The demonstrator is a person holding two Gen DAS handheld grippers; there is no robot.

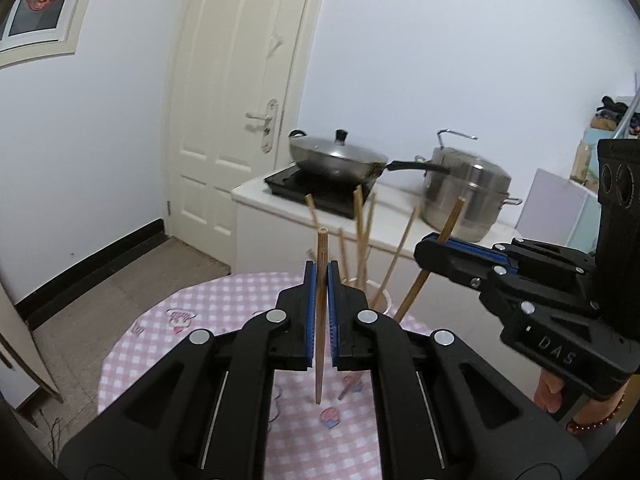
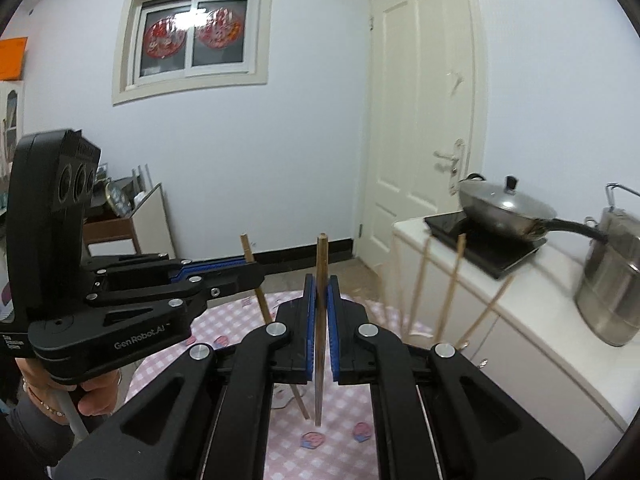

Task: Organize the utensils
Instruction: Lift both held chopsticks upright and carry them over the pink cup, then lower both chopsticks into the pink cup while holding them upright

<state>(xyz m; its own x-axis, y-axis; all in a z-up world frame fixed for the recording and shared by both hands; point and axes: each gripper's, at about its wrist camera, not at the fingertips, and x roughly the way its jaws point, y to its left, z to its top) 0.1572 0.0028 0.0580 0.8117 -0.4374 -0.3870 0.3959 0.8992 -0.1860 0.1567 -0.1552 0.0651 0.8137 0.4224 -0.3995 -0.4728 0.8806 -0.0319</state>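
Note:
My left gripper (image 1: 322,268) is shut on a wooden chopstick (image 1: 321,246) that stands upright between its blue pads, its tip hanging above the pink checked tablecloth (image 1: 240,300). Just behind it a white holder (image 1: 381,300) has several chopsticks (image 1: 361,232) fanned out in it. To the right, my right gripper (image 1: 430,246) is shut on a second, slanted chopstick (image 1: 414,292). In the right wrist view the right gripper (image 2: 321,280) clamps its chopstick (image 2: 321,256) upright. The left gripper (image 2: 256,276) comes in from the left with its chopstick (image 2: 248,248). The holder's chopsticks (image 2: 452,280) look blurred.
Beyond the round table stands a white counter (image 1: 256,194) with a lidded wok (image 1: 336,156) on a black hob and a steel steamer pot (image 1: 464,192). A cream door (image 1: 240,100) and bare floor (image 1: 132,280) lie to the left. A person's hand (image 2: 96,396) grips the left handle.

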